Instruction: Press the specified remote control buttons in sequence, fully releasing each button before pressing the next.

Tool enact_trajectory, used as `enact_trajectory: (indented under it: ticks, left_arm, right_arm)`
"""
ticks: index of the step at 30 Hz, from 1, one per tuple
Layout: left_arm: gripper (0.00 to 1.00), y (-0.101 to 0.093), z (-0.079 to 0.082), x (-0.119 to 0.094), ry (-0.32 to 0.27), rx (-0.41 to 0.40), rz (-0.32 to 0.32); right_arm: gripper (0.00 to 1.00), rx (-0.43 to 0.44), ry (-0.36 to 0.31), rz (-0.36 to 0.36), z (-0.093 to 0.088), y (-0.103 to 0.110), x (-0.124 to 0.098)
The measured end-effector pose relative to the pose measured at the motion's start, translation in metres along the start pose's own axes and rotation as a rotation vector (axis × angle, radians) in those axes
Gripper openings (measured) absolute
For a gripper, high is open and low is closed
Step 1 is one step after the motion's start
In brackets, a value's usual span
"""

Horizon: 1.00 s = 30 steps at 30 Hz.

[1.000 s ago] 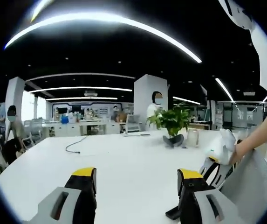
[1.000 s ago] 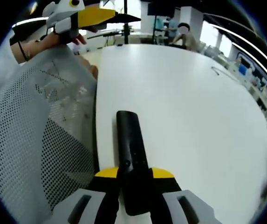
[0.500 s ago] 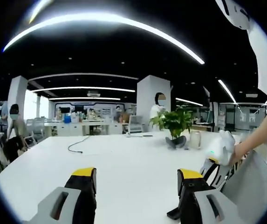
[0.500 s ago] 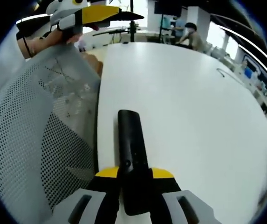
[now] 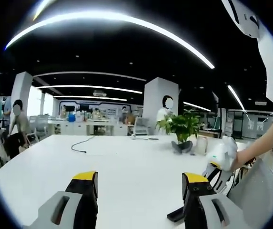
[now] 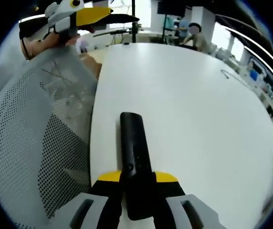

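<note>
A: What colour was the remote (image 6: 135, 157) at the lower centre?
B: Black, on a plain white table (image 6: 198, 119).
A: And the right gripper (image 6: 137, 183) around it?
B: Yellow-tipped black jaws on grey bodies; so was the left gripper (image 5: 139, 183).
A: The chair (image 6: 26, 143) at left?
B: Grey mesh, dotted with holes. The plant (image 5: 181, 126) at right centre was green.

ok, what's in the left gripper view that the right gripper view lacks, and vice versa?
Left gripper view: potted plant, black cable, open left gripper held above the table.

Right gripper view: the black remote along its whole top face, right gripper shut on it.

Both: white table, mesh chair back, and the remote, whose end pokes out in the left gripper view.
</note>
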<state>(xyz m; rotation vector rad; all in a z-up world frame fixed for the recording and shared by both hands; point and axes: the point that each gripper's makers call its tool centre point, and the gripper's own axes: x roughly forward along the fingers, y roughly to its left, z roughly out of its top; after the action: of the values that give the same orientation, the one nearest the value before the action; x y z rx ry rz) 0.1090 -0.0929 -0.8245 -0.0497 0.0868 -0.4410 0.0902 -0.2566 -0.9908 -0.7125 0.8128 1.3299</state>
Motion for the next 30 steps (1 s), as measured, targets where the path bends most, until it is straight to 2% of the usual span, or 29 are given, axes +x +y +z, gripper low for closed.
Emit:
enact_trajectory:
  ticks: [10,13,30]
  left_arm:
    - [0.75,0.002,-0.003,0.0,0.013,0.007,0.007]
    - [0.76,0.0,0.001,-0.001,-0.004,0.018,0.004]
    - [0.79,0.003,-0.006,0.001,0.031,0.022,0.02]
  right_arm:
    - [0.2,-0.018,0.007,-0.001,0.001,-0.008,0.002]
    - [0.21,-0.025,0.006,-0.006,0.002,-0.01,0.002]
    - [0.21,-0.043,-0.006,0.001,0.003,-0.016,0.002]
